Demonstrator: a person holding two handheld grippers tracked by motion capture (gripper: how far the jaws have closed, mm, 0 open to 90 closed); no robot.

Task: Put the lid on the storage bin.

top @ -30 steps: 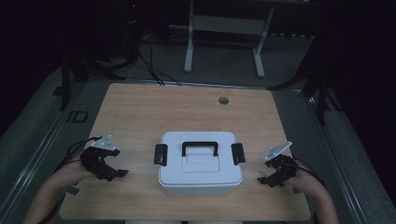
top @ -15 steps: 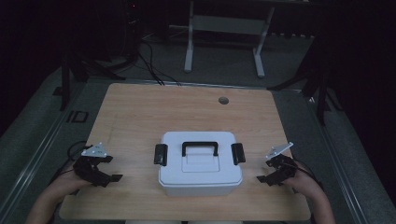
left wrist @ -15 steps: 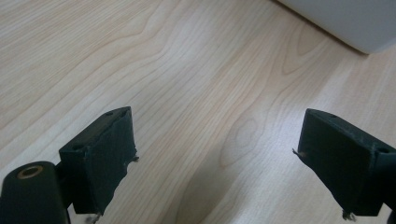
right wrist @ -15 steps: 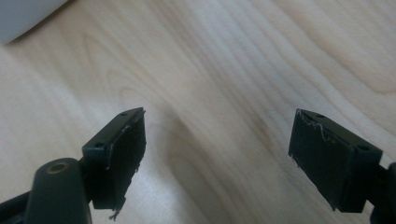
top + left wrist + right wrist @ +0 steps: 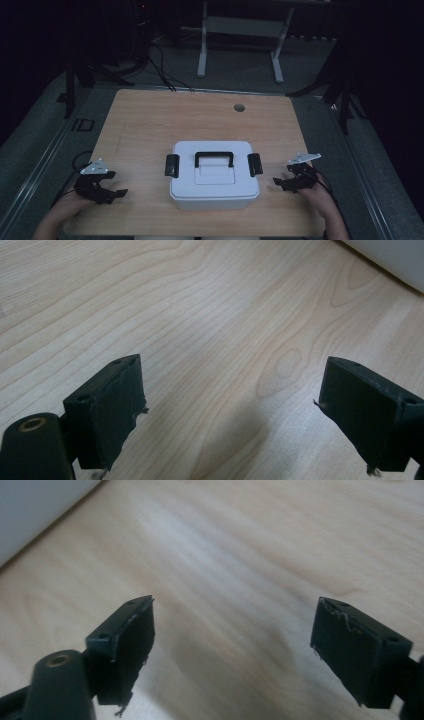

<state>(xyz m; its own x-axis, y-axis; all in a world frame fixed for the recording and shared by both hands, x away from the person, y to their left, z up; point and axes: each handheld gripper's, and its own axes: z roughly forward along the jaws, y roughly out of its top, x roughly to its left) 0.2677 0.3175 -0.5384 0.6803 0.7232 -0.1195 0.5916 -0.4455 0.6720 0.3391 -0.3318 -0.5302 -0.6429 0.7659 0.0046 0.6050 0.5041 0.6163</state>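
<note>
One white box [image 5: 214, 175] with one black handle [image 5: 214, 158] and two black side latches sits near the table's [image 5: 150, 125] front edge, midway between both grippers. Bare wood lies behind it. The left gripper [image 5: 116, 194] and right gripper [image 5: 279, 182] rest spread wide, empty, seemingly just above the tabletop.

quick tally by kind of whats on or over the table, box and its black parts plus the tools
white box: 1
black side latches: 2
black carry handle: 1
tools, left tool and right tool, both open: 2
total: 6
</note>
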